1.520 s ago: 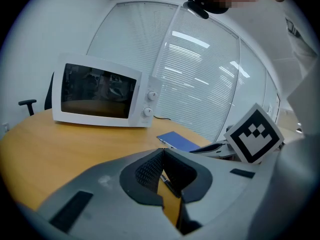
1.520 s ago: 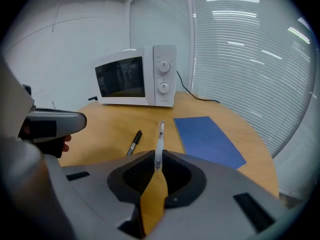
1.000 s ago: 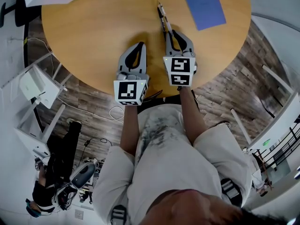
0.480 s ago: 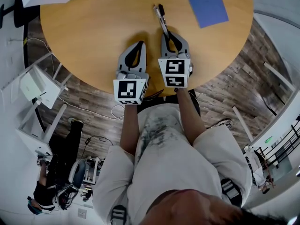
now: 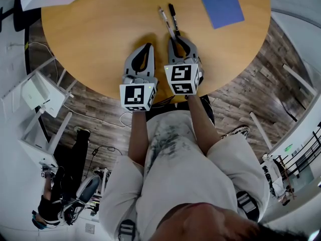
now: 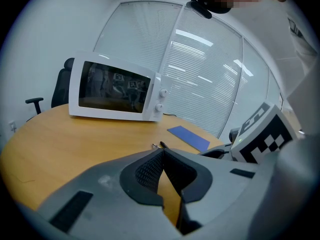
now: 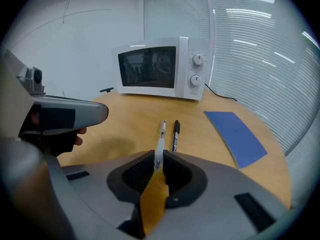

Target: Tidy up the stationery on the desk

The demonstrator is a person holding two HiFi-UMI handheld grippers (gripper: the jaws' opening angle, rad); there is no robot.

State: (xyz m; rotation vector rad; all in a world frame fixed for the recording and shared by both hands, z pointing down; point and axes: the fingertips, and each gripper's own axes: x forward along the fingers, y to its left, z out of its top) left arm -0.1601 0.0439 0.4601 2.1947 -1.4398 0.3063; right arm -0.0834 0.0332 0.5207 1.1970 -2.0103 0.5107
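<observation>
Right gripper (image 7: 158,158) is being held pinched on the near end of a clear pen (image 7: 160,134), with the jaws pressed against its barrel from both sides. The clear pen is being pointed away from the person, out over the round wooden table (image 5: 95,29). Whether its far tip is being rested on the wood or carried just above it cannot be told from these views. A black pen (image 7: 175,133) is lying on the table just beside the clear pen, to its right and roughly parallel to it, with a narrow gap between the two. In the head view the clear pen (image 5: 164,20) and the black pen (image 5: 173,16) are seen side by side ahead of the right gripper (image 5: 175,36).

The left gripper (image 6: 162,151) is being held with its jaws pressed together, nothing between them, low over the near edge of the table, close beside the right gripper. A blue sheet (image 7: 235,136) is lying flat to the right, well apart from the pens. A white microwave (image 7: 161,68) is standing at the far side of the table.
</observation>
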